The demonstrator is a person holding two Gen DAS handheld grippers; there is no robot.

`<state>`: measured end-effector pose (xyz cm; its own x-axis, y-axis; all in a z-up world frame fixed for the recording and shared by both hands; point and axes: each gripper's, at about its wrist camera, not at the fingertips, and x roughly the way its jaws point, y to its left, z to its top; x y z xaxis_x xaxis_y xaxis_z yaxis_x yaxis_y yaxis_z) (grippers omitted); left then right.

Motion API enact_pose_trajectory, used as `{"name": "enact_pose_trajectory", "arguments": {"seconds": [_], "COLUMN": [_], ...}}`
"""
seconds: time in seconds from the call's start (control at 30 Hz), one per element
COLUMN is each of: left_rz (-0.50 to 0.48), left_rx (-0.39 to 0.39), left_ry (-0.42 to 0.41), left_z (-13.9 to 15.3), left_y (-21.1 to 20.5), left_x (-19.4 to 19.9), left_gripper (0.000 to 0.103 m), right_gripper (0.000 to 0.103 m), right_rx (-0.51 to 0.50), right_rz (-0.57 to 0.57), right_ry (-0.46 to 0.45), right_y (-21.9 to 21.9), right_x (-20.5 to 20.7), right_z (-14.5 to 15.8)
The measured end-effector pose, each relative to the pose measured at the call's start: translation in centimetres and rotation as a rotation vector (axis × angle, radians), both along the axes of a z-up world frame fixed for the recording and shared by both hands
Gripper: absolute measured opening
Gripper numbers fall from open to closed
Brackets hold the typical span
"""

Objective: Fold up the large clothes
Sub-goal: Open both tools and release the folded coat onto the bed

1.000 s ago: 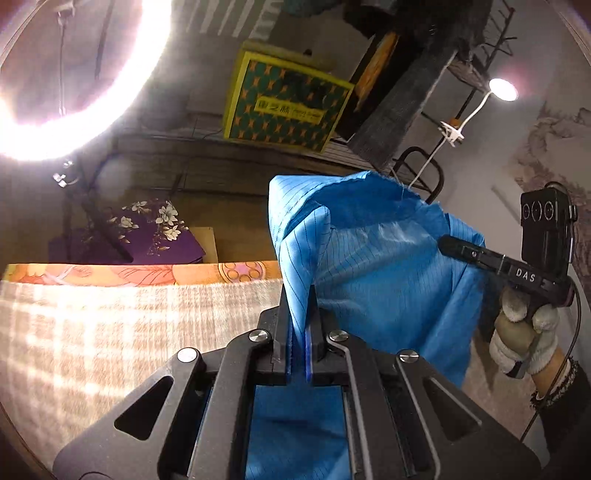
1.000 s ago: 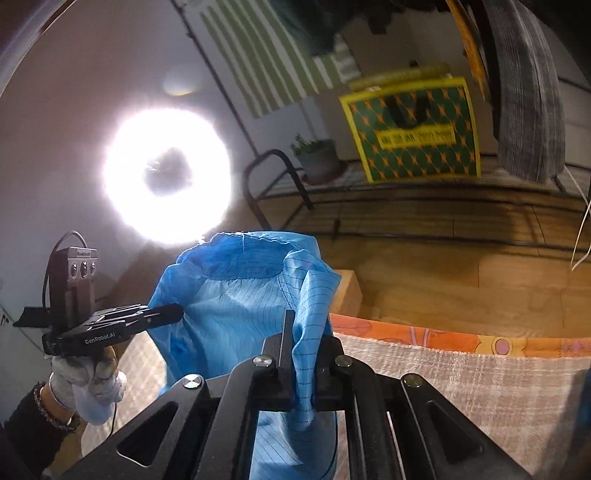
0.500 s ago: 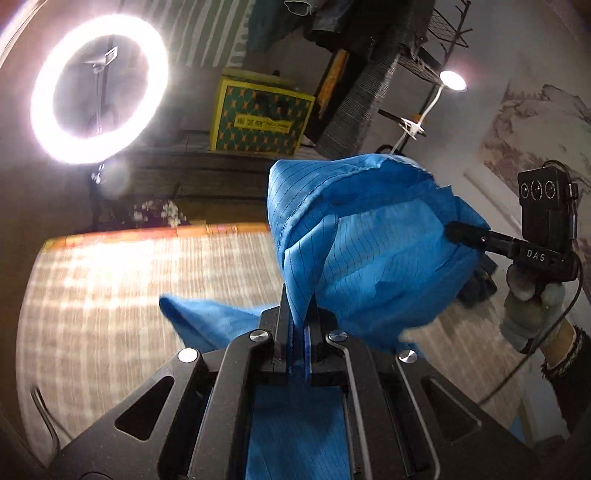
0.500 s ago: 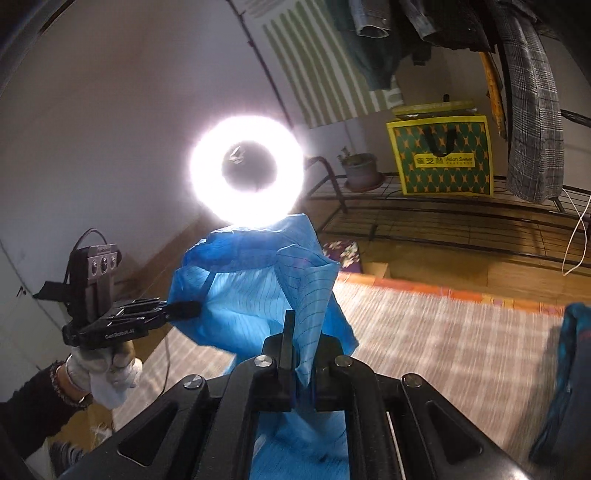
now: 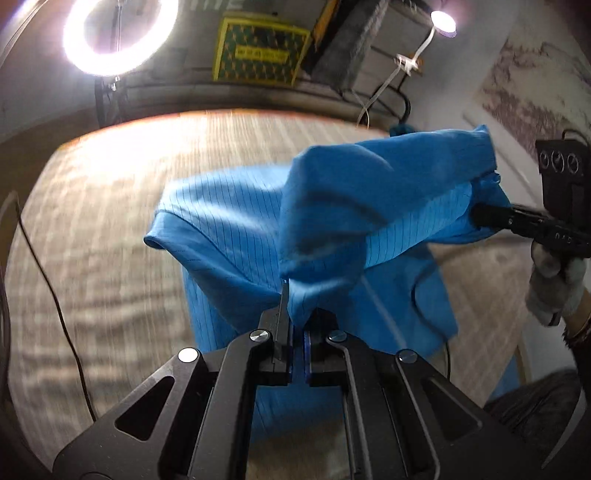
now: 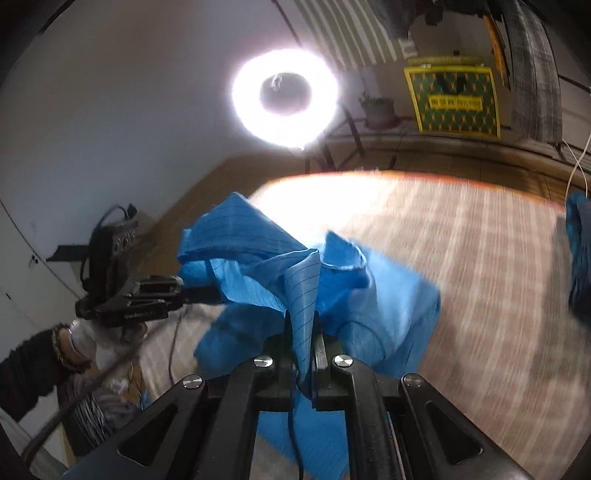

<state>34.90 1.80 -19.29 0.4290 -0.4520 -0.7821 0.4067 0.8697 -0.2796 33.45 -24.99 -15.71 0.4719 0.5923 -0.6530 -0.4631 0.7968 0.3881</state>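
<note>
The blue pinstriped garment (image 5: 229, 229) drapes onto the plaid mat (image 5: 92, 221), its long axis running toward 11 o'clock. The left gripper (image 5: 299, 325) and right gripper (image 6: 301, 332) are each clamped tight on an edge of it.

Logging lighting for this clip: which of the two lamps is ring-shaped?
The ring lamp on the stand at the far left; the small lamp at right is a solid disc on a bent white neck.

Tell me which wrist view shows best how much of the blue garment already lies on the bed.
The left wrist view: the blue garment spreads flat over the checked bedcover, with its edges visible beyond the left tool. In the right wrist view, bunched cloth at the right tool hides most of that spread.
</note>
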Motion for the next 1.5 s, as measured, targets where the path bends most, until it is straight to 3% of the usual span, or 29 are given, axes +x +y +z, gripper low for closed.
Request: {"name": "enact_pose_trajectory", "arguments": {"seconds": [0.07,0.17,0.23,0.27,0.5,0.73,0.9,1.07,1.1,1.13,1.2,1.27,1.4,1.5], "left_rz": [-0.014,-0.019,-0.026,-0.027,-0.018,0.031,0.05,0.022,0.019,0.017,0.022,0.029,0.066,0.115], "left_rx": [0.016,0.038,0.031,0.032,-0.036,-0.134,-0.186,-0.205,-0.209,-0.211,-0.21,-0.208,-0.27,-0.249], "left_ry": [0.001,-0.002,-0.002,-0.017,-0.121,-0.187,-0.247,-0.286,-0.286,-0.288,-0.298,-0.273,-0.132,-0.059], "left_z": [-0.3,0.1,0.8,1.5,8.4,16.6,22.9,28.4,29.1,29.6,29.6,28.2,22.4,17.2], "left_y": [-0.1,-0.1,-0.1,0.0,1.1,3.5,4.9,4.9,4.8,4.6,4.4,3.9,3.2,2.2], "left_x": [-1.8,-4.4,-6.1,-7.2,-14.7,-19.0,-22.7,-26.1,-26.4,-26.7,-26.8,-26.1,-22.6,-19.2], "left_gripper": [0.001,0.002,0.003,0.003,0.003,0.003,0.021,0.022,0.031,0.048,0.057,0.057,0.057,0.057], "right_gripper": [0.003,0.013,0.031,0.034,0.035,0.037,0.042,0.045,0.046,0.047,0.05,0.051,0.052,0.052], "right_rx": [-0.026,-0.055,-0.063,-0.062,0.032,0.076,0.073,0.052,0.056,0.06,0.048,0.057,0.074,0.103], "right_rz": [0.01,0.014,0.008,0.003,-0.07,-0.115,-0.135,-0.134,-0.132,-0.13,-0.129,-0.133,-0.152,-0.162], "right_ry": [0.01,-0.003,-0.026,-0.042,-0.183,-0.306,-0.394,-0.46,-0.461,-0.465,-0.476,-0.461,-0.356,-0.235], "right_y": [0.2,0.1,-0.3,-0.5,-3.6,-5.0,-5.5,-5.2,-5.1,-5.1,-4.7,-4.5,-3.8,-3.1], "right_x": [-1.5,-3.9,-5.6,-6.3,-13.7,-21.1,-26.0,-29.7,-30.0,-30.2,-30.1,-29.5,-26.6,-22.9], "right_z": [-0.7,-0.4,0.7,1.4,8.1,15.1,20.2,23.8,24.2,24.4,24.1,22.9,18.5,14.3]}}
